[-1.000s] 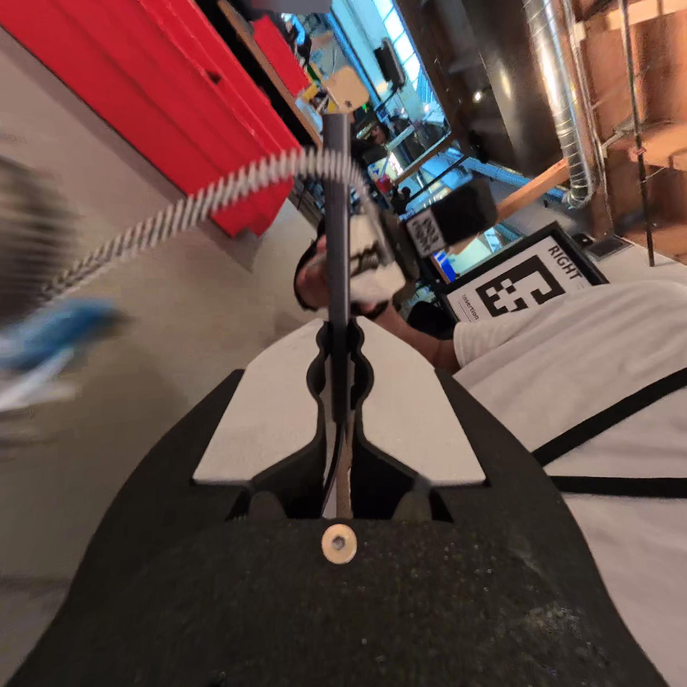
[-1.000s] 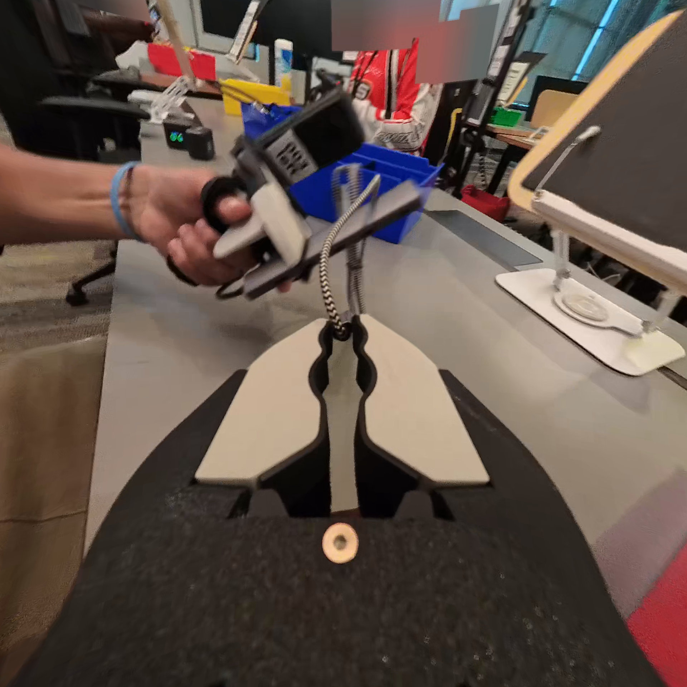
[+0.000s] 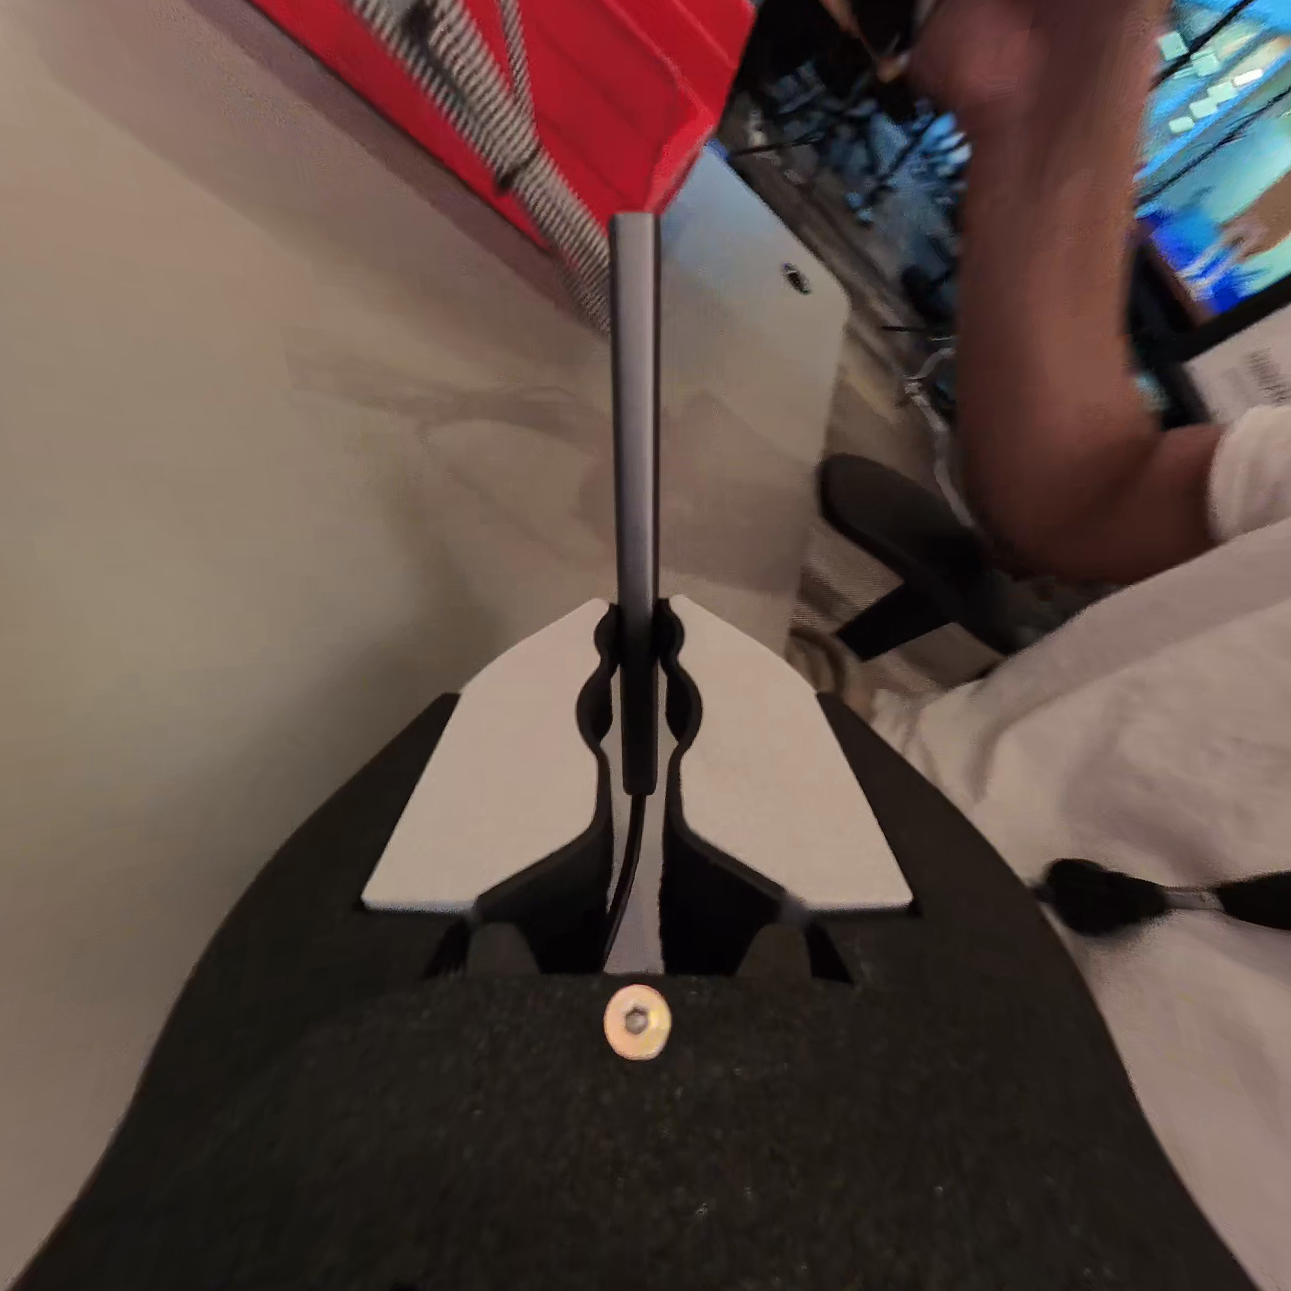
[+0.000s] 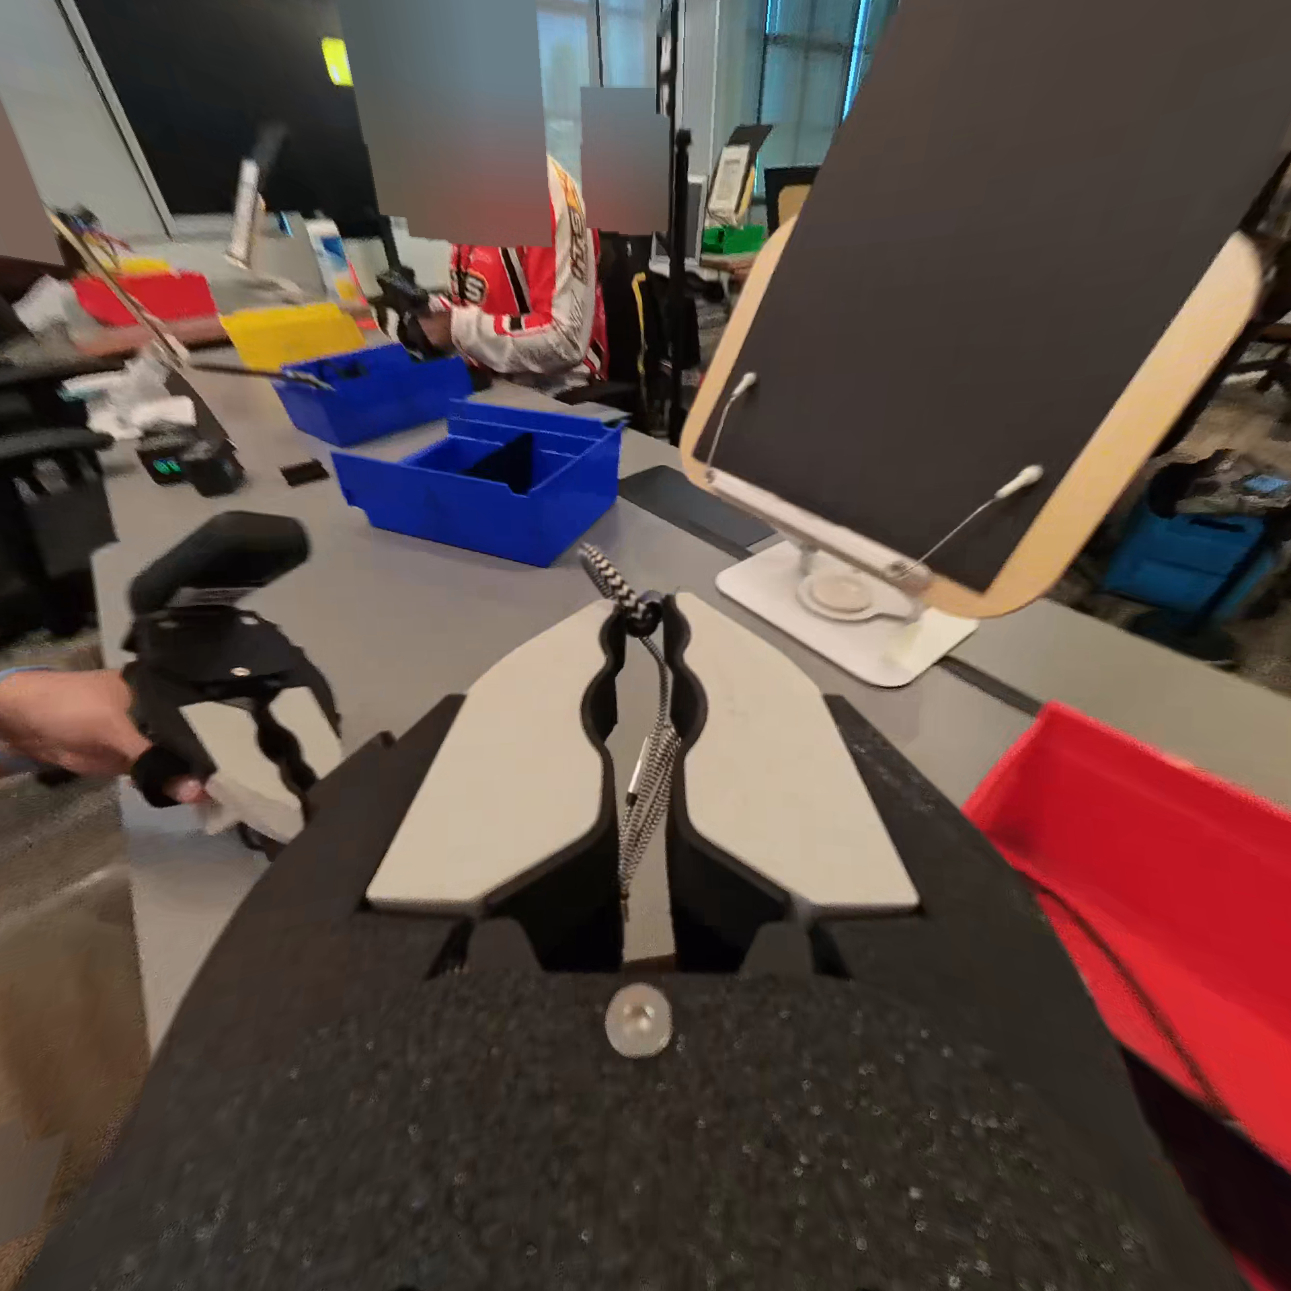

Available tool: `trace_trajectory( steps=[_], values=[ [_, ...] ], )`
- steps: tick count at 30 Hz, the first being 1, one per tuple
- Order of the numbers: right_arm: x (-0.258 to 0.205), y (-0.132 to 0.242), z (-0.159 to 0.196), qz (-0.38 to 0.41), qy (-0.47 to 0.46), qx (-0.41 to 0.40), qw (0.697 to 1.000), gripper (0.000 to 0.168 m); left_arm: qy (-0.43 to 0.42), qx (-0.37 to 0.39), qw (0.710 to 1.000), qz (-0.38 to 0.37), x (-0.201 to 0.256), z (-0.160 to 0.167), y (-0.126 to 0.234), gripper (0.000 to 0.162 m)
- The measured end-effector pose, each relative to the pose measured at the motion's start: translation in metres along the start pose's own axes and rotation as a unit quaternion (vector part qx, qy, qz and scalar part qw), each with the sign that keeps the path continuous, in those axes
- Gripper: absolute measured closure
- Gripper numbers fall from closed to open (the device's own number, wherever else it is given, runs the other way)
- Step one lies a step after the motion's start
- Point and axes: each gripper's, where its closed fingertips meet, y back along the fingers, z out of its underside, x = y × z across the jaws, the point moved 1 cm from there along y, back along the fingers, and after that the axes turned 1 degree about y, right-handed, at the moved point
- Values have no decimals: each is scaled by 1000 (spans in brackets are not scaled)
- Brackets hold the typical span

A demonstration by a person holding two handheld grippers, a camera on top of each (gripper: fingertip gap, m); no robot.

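Now we note left gripper (image 3: pixel 634 622) clamped on thin dark slab (image 3: pixel 634 433), swung toward red bin (image 3: pixel 629 105) since earlier; right gripper (image 4: pixel 639 615) pinching braided cable (image 4: pixel 615 580), fingers nearly together.

Left hand-held gripper (image 3: pixel 634 629) clamped shut, level; right hand-held gripper (image 4: pixel 641 615) pinched shut, forearm (image 3: pixel 1048 314) raised.

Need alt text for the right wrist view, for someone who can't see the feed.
The right gripper is shut on a black-and-white braided cable above a grey table. The left gripper is at the left, a red bin at the right, and blue bins and a tilted dark board beyond.
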Motion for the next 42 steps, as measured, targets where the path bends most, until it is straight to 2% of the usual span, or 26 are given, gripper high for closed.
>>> trace_trajectory(
  steps=[4, 8, 12, 15, 18, 20, 22, 26, 29, 31, 33, 37, 40, 42],
  values=[
    [29, 6, -52, 39, 59, -3, 997, 159, -31, 18, 995, -95, -13, 8, 17, 152],
    [57, 20, -94, 84, 97, -7, 992, 159, -6, 34, 994, -102, -12, 24, 32, 152],
    [80, 39, -111, 134, 139, -26, 981, 159, 19, 34, 993, -111, -15, 45, 44, 152],
    [92, 56, -110, 165, 161, -49, 972, 160, 32, 37, 992, -114, -17, 52, 50, 152],
    [102, 73, -88, 173, 150, -88, 969, 160, 29, 39, 992, -116, -17, 51, 54, 152],
    [117, 85, -53, 191, 137, -141, 962, 161, 24, 40, 992, -117, -17, 50, 54, 152],
    [136, 94, -2, 212, 114, -212, 947, 162, 20, 37, 992, -117, -16, 50, 53, 152],
    [137, 88, 122, 132, -4, -346, 929, 162, 9, 43, 993, -112, -12, 47, 50, 152],
    [147, 87, 198, 136, -55, -444, 884, 162, -5, 51, 992, -116, -9, 42, 48, 152],
    [154, 89, 231, 155, -69, -487, 857, 154, -16, 48, 990, -129, -9, 42, 48, 152],
    [159, 89, 241, 184, -79, -492, 847, 137, -25, 45, 988, -146, -10, 42, 48, 152],
    [163, 98, 211, 233, -73, -456, 856, 114, -38, 42, 986, -158, -8, 41, 48, 152],
    [157, 113, 172, 282, -38, -423, 860, 113, -43, 36, 986, -159, -8, 43, 46, 152],
    [138, 110, 145, 279, -21, -381, 881, 114, -47, 31, 986, -159, -7, 44, 44, 152]
  ],
)
